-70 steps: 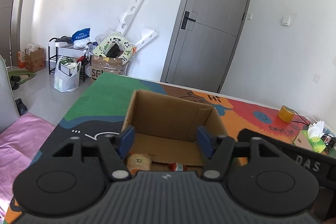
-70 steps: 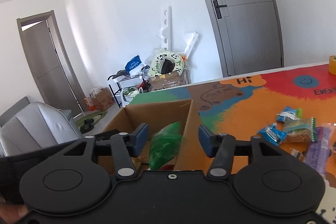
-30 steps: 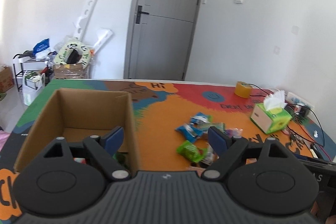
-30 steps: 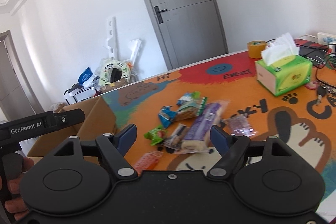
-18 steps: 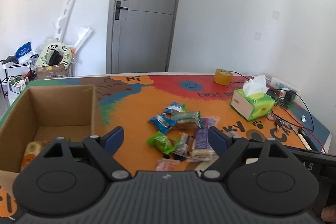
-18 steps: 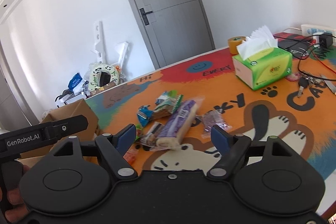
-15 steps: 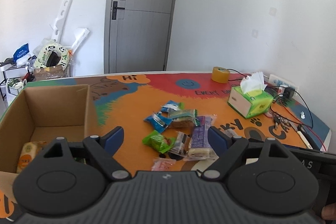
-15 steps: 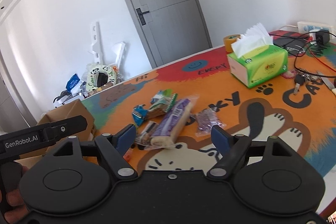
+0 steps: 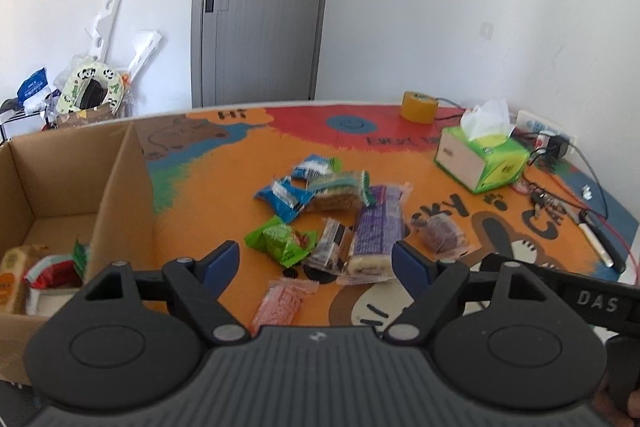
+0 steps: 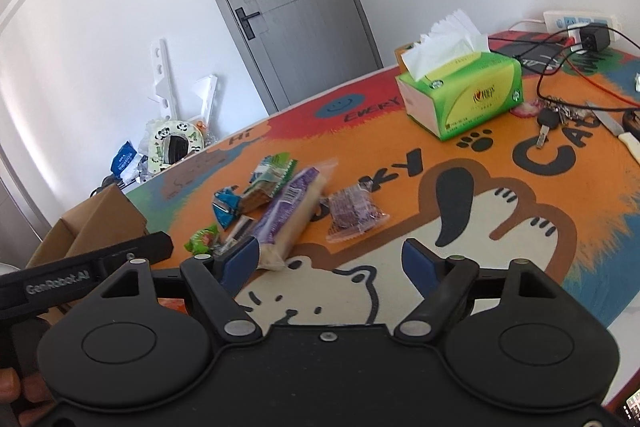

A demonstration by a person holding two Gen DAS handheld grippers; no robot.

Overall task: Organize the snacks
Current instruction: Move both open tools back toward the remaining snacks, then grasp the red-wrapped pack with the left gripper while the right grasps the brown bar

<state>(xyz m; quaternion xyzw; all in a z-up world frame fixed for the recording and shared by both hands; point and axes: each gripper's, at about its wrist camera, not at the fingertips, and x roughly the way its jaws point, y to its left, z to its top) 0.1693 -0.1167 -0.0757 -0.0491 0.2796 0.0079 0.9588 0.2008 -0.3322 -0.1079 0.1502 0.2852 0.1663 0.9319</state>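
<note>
Snacks inside the cardboard box (image 9: 120,179) show only from the left wrist.

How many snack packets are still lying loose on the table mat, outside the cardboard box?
8, all clustered mid-mat: two blue packets, a green-edged cracker pack, a long purple bar, a green packet, a small clear one, a dark purple one, a pink one. Overlaps may hide more.

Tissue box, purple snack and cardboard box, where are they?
tissue box (image 10: 476,99): right wrist view, green front face.
purple snack (image 9: 378,227): left wrist view, middle of its wrapper.
cardboard box (image 9: 124,195): left wrist view, its right wall.
</note>
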